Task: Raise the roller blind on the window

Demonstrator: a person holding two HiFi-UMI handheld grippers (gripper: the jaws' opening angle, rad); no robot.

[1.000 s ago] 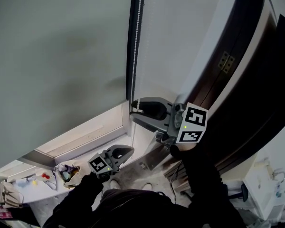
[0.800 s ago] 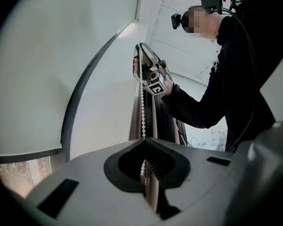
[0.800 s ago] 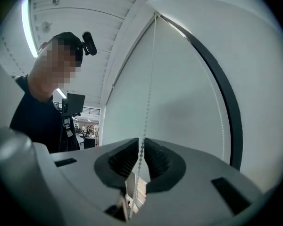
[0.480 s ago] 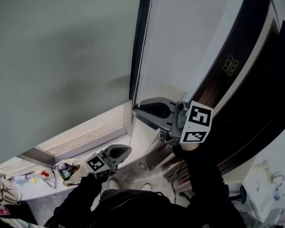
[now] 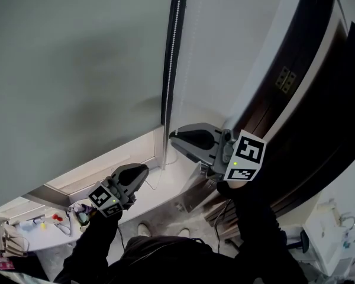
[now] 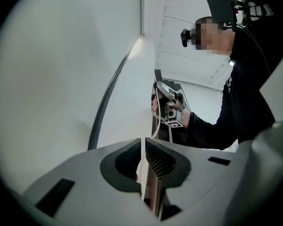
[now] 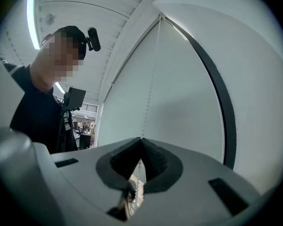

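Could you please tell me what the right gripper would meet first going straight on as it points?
The right gripper, shut on the thin white bead chain, would probably meet the pale flat surface behind the chain, beside the dark frame strip; depth is unclear.

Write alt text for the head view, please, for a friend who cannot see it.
The right gripper is clamped on the white bead chain that runs up beside a lowered grey roller blind. The left gripper, jaws together, hangs lower, near the window sill. Dark sleeves reach up to both grippers from below.
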